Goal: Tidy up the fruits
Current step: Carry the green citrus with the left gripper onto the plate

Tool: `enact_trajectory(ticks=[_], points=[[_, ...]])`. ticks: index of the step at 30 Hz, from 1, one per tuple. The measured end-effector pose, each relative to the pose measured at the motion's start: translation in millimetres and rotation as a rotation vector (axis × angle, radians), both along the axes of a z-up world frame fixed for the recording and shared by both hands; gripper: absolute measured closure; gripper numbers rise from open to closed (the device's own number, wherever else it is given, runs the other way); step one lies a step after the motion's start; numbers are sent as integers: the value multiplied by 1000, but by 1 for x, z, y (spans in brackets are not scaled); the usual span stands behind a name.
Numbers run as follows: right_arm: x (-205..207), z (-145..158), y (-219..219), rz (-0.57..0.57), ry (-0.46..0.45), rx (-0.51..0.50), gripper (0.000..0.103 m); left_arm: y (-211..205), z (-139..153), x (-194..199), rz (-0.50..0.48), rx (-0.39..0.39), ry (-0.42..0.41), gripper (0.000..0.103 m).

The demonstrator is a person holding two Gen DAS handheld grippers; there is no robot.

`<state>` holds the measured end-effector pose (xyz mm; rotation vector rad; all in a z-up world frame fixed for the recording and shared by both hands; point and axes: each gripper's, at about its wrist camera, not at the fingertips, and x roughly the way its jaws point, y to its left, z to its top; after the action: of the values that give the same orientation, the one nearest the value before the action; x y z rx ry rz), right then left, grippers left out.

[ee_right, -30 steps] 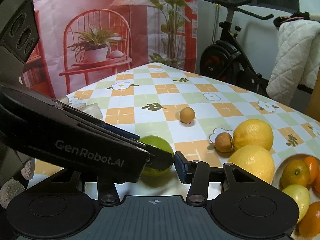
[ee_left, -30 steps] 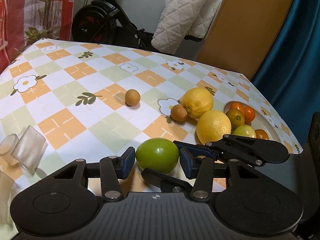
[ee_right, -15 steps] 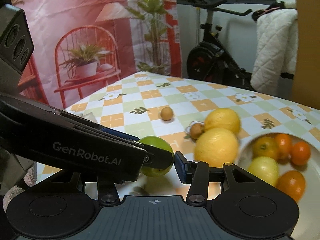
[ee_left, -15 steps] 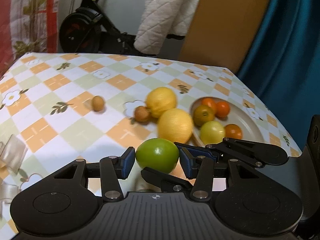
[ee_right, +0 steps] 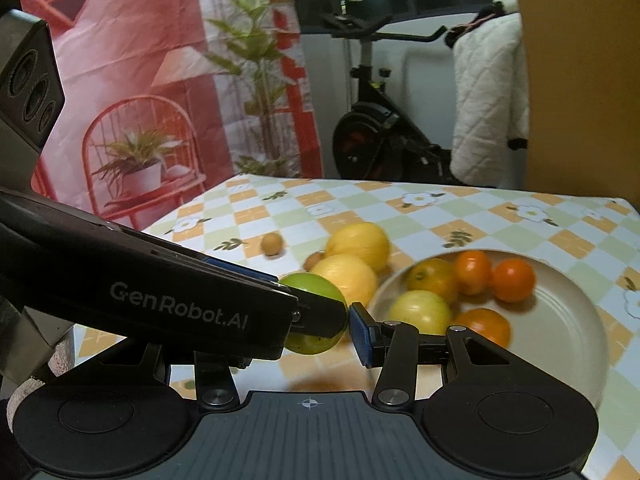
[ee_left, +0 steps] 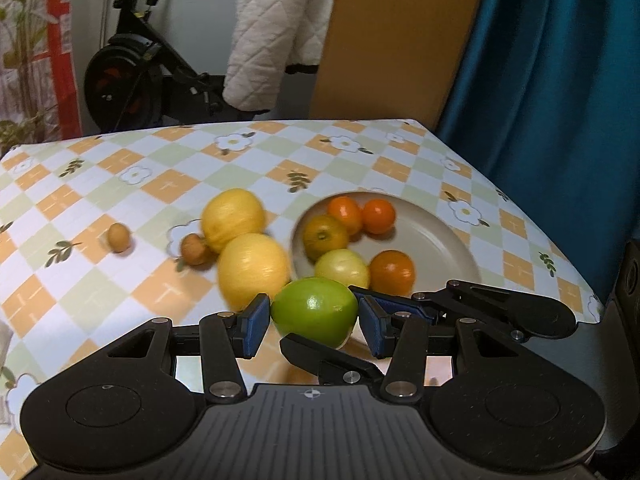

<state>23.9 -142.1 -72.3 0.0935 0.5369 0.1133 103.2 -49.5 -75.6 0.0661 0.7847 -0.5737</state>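
Note:
My left gripper (ee_left: 314, 322) is shut on a green round fruit (ee_left: 315, 311) and holds it above the table, just short of the beige plate (ee_left: 432, 236). The plate holds several oranges and a pale yellow-green fruit (ee_left: 342, 268). Two large yellow citrus fruits (ee_left: 253, 267) and two small brown fruits (ee_left: 119, 237) lie on the checked tablecloth left of the plate. In the right wrist view the green fruit (ee_right: 316, 346) sits between my right gripper's fingers (ee_right: 362, 334), crossed by the left gripper's body (ee_right: 160, 300). The right gripper (ee_right: 304, 336) looks open; its left finger is hidden.
The table's right edge (ee_left: 576, 280) runs just past the plate, with a blue curtain (ee_left: 540, 80) beyond. An exercise bike (ee_left: 132, 80) and a quilted white cover (ee_left: 276, 32) stand behind the table. A red printed backdrop (ee_right: 140, 80) is at the far left.
Both grippers have swung right together with the green fruit held. The plate has come from the right edge to the middle of both views; the loose fruits have shifted left.

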Motion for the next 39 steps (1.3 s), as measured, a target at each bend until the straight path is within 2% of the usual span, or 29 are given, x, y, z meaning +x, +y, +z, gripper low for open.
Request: enact_trajectory(ticks=[10, 28, 39], points=[[-12, -10, -42, -87, 13, 56, 61, -43, -9, 1, -50, 53, 10, 52], [-1, -32, -67, -119, 6, 145, 60, -63, -21, 9, -58, 156, -1, 51], [7, -37, -74, -135, 17, 177, 60, -68, -23, 17, -60, 169, 2, 51]])
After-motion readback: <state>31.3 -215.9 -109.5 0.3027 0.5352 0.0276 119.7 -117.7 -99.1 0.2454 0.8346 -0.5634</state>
